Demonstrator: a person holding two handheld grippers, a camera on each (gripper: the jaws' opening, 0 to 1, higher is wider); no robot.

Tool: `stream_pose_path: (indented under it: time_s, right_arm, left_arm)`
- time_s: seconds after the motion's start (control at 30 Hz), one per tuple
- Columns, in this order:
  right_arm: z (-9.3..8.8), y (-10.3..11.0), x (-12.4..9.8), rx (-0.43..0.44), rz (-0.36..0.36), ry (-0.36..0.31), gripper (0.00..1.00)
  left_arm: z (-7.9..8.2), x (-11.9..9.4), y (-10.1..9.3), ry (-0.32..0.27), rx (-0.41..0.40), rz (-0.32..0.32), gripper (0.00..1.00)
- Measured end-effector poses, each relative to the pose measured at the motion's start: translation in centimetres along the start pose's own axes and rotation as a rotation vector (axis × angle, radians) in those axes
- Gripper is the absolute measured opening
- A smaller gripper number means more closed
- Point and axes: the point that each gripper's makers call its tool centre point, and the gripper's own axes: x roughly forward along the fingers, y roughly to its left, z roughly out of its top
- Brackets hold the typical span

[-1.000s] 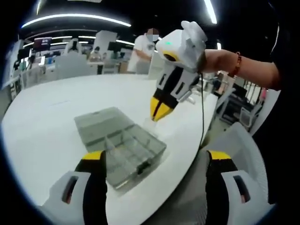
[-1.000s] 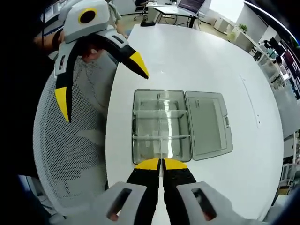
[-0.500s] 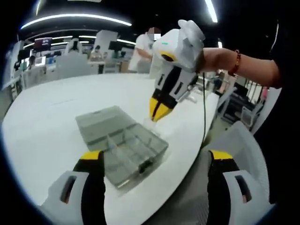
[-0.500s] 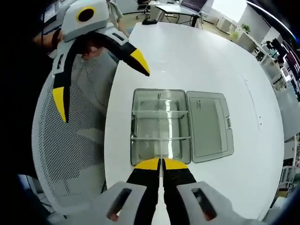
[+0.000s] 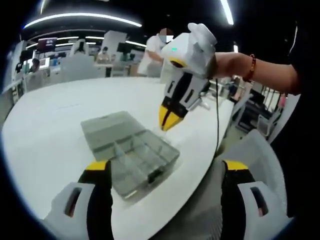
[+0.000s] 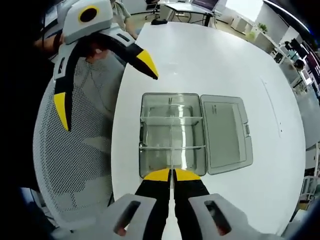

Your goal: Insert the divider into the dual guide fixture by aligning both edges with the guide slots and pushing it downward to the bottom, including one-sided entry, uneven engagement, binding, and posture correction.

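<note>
1. Right gripper view: right hand-held gripper [image 6: 172, 175] pinched on thin clear divider [image 6: 171, 152], held over open box [image 6: 172, 132] on surface [image 6: 210, 60].
2. Left hand-held gripper [image 6: 102, 80] is spread wide, empty.
3. Divider judged light, stiff, slippery; best held at top-edge middle.

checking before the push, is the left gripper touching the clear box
Apart. In the right gripper view the left gripper hangs open beside the table edge, white tabletop showing between it and the clear compartment box.
</note>
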Motion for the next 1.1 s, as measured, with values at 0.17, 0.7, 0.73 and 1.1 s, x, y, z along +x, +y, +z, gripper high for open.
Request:
stream_pose_path:
  time_s: [0.17, 0.7, 0.73, 1.1]
  right_arm:
    - [-0.1, 0.0, 0.1, 0.000, 0.002, 0.009, 0.00]
    - [-0.6, 0.0, -0.3, -0.006, 0.008, 0.033, 0.00]
    - [-0.6, -0.1, -0.3, -0.003, 0.010, 0.039, 0.00]
    - [-0.8, -0.5, -1.0, 0.014, 0.040, 0.121, 0.00]
  left_arm:
    - [0.0, 0.0, 0.0, 0.001, 0.001, 0.000, 0.89]
    - [-0.2, 0.0, -0.1, 0.004, -0.008, -0.007, 0.88]
    - [-0.2, 0.0, 0.0, 0.004, -0.007, -0.006, 0.88]
    - [-0.3, -0.1, 0.0, 0.006, -0.008, -0.007, 0.88]
